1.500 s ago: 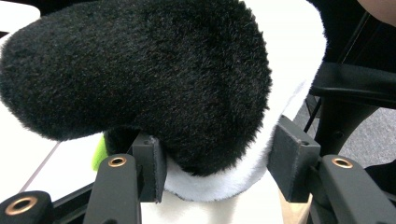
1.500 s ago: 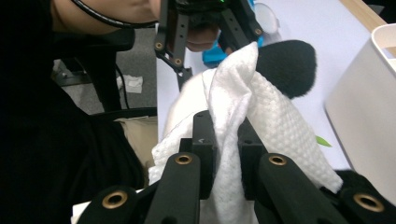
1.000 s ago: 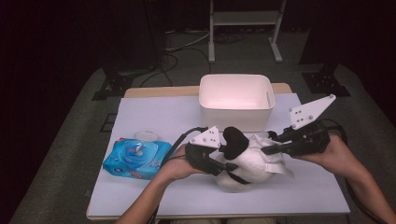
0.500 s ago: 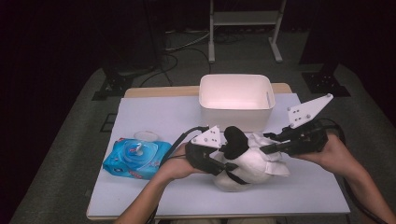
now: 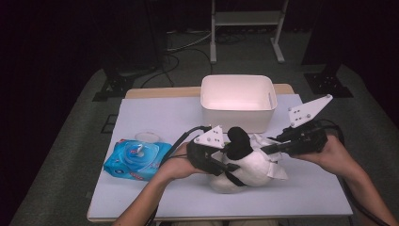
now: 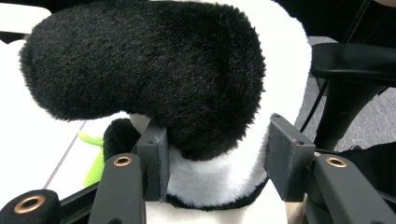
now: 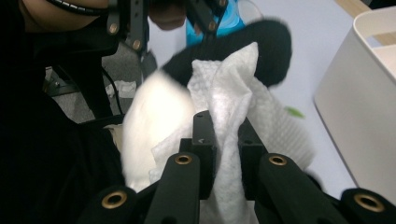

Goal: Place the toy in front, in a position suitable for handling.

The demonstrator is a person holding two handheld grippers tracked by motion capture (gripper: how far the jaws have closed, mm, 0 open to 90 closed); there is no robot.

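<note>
A black-and-white plush toy (image 5: pixel 244 172) lies on the white table near its front edge. My left gripper (image 5: pixel 225 162) comes in from the left, and in the left gripper view its jaws (image 6: pixel 219 158) clamp the toy's white fur just under a black furry limb (image 6: pixel 140 65). My right gripper (image 5: pixel 269 148) reaches in from the right and is shut on a crumpled white wipe (image 5: pixel 273 165). In the right gripper view the wipe (image 7: pixel 224 88) is pinched between the pads (image 7: pixel 203 130) and lies against the toy's white body (image 7: pixel 154 112).
A white plastic bin (image 5: pixel 235 107) stands behind the toy, and it also shows at the right edge of the right gripper view (image 7: pixel 364 93). A blue pack of wet wipes (image 5: pixel 136 157) lies at front left, with a small clear lid (image 5: pixel 147 137) behind it.
The right gripper with the wipe has edged slightly left over the toy. The left gripper and the toy have stayed put.
</note>
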